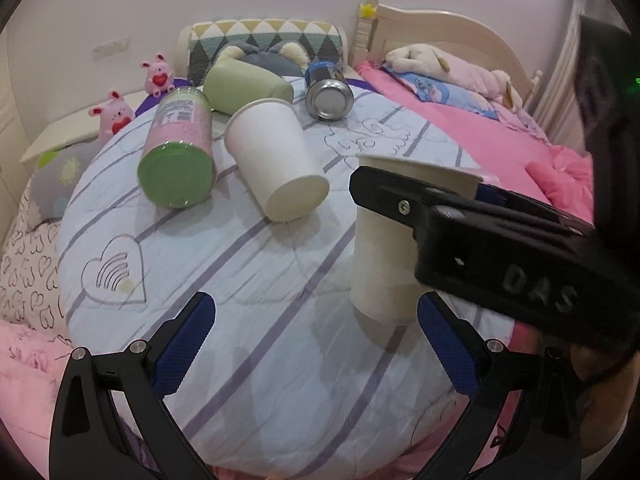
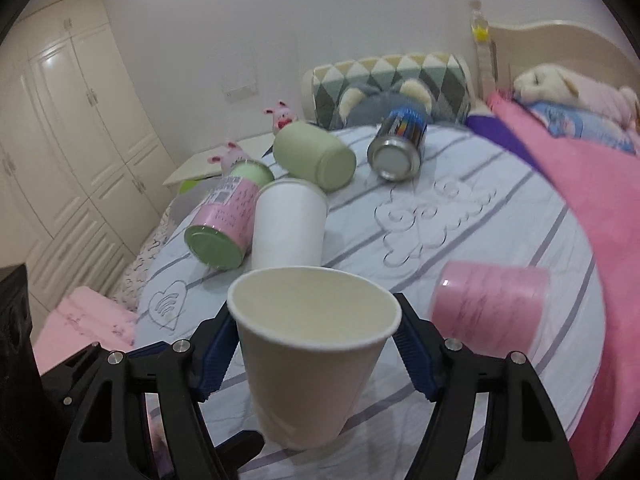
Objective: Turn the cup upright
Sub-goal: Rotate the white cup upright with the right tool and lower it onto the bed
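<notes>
Our left gripper [image 1: 312, 346] and right gripper [image 2: 316, 354] look alike — black frames, blue ribbed pads [image 1: 182, 346], silver screws — one housing lettered "DAS".
</notes>
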`<control>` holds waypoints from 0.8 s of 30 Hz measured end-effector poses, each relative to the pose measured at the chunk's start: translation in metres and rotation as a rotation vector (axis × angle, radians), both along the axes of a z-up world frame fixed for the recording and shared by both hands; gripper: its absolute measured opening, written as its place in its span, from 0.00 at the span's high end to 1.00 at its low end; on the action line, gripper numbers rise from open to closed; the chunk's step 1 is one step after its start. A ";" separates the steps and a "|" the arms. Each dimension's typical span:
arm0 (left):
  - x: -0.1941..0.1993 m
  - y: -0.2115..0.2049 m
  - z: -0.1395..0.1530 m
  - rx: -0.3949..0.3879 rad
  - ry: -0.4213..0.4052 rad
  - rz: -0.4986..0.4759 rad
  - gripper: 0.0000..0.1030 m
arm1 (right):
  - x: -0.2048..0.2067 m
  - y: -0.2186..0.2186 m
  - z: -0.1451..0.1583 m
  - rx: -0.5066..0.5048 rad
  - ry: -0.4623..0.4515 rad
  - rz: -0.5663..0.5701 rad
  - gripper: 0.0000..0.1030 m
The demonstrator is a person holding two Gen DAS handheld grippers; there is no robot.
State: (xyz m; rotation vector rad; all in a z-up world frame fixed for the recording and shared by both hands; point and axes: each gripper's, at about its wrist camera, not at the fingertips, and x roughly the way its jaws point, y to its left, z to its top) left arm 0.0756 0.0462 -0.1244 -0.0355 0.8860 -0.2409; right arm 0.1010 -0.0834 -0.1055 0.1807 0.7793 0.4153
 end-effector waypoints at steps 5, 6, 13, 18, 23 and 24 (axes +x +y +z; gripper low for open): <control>0.016 -0.002 -0.003 0.007 -0.002 0.030 0.01 | 0.002 -0.002 0.002 -0.043 -0.062 -0.006 0.29; 0.018 -0.002 -0.004 0.014 -0.001 0.040 0.01 | 0.002 -0.002 0.002 -0.051 -0.077 -0.008 0.29; 0.028 -0.004 -0.014 0.032 0.005 0.074 0.01 | -0.004 -0.003 0.000 -0.072 -0.144 -0.004 0.29; 0.029 -0.002 -0.021 0.039 0.023 0.090 0.01 | -0.011 0.002 -0.001 -0.120 -0.190 0.005 0.29; 0.025 -0.001 -0.026 0.043 0.036 0.089 0.01 | -0.011 0.001 -0.008 -0.103 -0.159 0.013 0.34; 0.025 -0.001 -0.027 0.044 0.039 0.094 0.01 | -0.012 0.000 -0.008 -0.101 -0.162 0.012 0.34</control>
